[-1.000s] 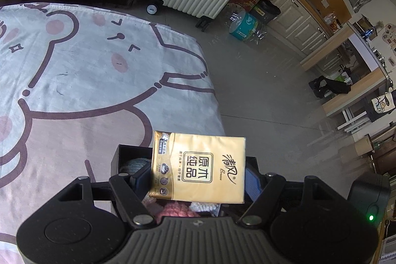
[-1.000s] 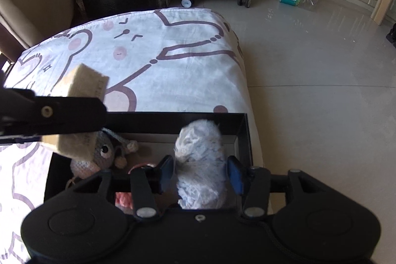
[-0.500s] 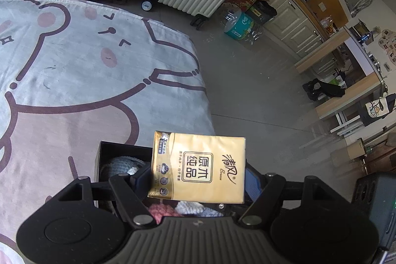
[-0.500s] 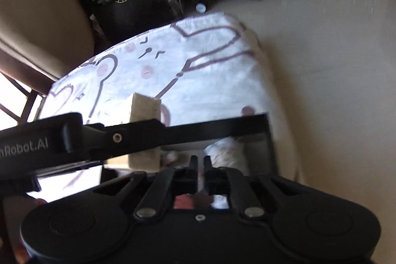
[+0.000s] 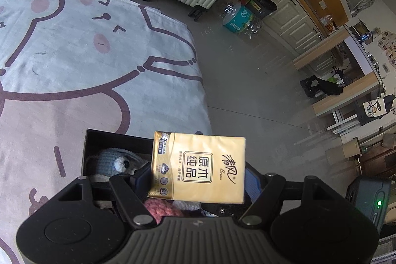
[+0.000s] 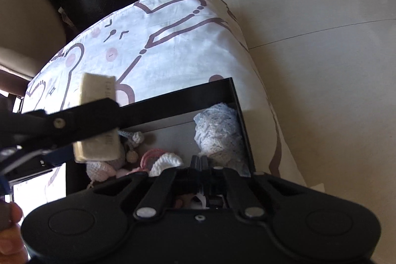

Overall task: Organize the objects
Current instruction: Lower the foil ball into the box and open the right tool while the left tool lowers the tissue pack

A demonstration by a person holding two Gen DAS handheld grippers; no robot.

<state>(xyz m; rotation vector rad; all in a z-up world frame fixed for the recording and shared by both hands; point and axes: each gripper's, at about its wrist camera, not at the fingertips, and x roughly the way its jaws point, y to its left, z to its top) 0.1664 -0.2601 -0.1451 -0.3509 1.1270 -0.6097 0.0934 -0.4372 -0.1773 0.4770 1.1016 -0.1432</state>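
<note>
Since a second ago right gripper [image 6: 199, 160] has dropped the white knit bundle [image 6: 217, 132] into the black box [image 6: 237, 100] and shut empty, leaving the tissue pack [image 5: 198, 168], clamped in left gripper [image 5: 198, 180] above the box, still to place.

"原木纯品" on tissue pack [image 5: 198, 167]

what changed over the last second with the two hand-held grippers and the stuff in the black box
The right hand-held gripper let go of the white crocheted piece, which now lies in the black box's right end, and its jaws shut empty. The left hand-held gripper stayed clamped on the yellow tissue pack above the box.
</note>
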